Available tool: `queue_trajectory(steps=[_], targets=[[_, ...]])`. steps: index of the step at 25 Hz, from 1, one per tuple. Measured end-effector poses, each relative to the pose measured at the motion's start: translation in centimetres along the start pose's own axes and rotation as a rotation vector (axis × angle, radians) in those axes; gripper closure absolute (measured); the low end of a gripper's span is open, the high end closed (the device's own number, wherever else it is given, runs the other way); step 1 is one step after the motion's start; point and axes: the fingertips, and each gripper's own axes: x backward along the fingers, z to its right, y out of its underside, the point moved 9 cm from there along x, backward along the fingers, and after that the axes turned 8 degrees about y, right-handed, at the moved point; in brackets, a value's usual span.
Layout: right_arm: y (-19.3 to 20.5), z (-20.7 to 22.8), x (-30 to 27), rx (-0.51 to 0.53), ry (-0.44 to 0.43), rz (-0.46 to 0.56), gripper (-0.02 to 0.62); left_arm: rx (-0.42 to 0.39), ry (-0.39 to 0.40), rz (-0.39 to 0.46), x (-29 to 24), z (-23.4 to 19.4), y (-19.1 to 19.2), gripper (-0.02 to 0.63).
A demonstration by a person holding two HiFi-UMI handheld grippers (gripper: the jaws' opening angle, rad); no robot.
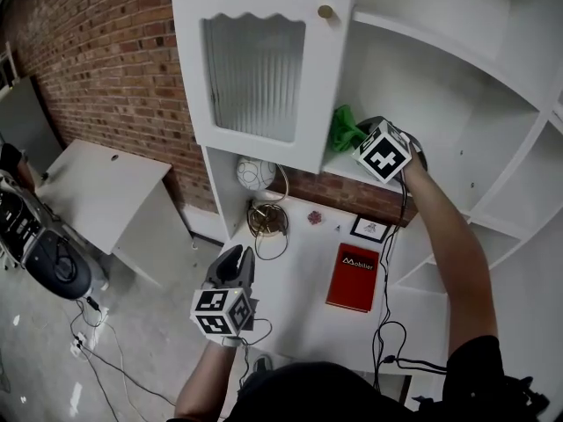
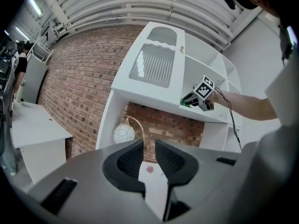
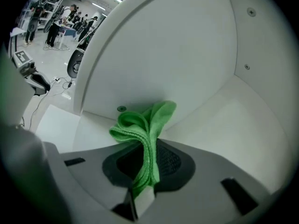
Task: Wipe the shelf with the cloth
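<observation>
A green cloth (image 3: pixel 148 125) is bunched and pinched between the jaws of my right gripper (image 3: pixel 148 160), its free end flopping forward onto the white shelf (image 3: pixel 219 125) near the cabinet's back corner. In the head view the cloth (image 1: pixel 346 130) shows just left of the right gripper (image 1: pixel 359 142), at the shelf's (image 1: pixel 345 170) front edge. My left gripper (image 1: pixel 234 260) hangs low over the white desk, well below the shelf, jaws close together with nothing between them. The left gripper (image 2: pixel 149 155) looks up toward the right gripper (image 2: pixel 192 99).
The open cabinet door (image 1: pixel 259 60) with ribbed glass stands left of the shelf. On the desk (image 1: pixel 299 297) lie a red book (image 1: pixel 354 277), a small picture frame (image 1: pixel 369 229), a globe lamp (image 1: pixel 255 174) and a gold ring (image 1: pixel 266 219). Cables trail down right.
</observation>
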Motion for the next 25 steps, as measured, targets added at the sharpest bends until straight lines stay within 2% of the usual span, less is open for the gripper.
queue_trajectory(steps=[5, 12, 25], targets=[[3.3, 0.6, 0.3, -0.038, -0.033, -0.053, 0.542, -0.007, 0.055, -0.022, -1.7, 1.7, 0.5, 0.53], [7.7, 2.7, 1.4, -0.114, 0.008, -0.107, 0.543, -0.017, 0.125, -0.052, -4.2, 3.5, 1.2, 0.531], [13.9, 5.0, 6.0, -0.215, 0.069, -0.3, 0.543, -0.032, 0.293, -0.082, -8.1, 6.4, 1.3, 0.531]])
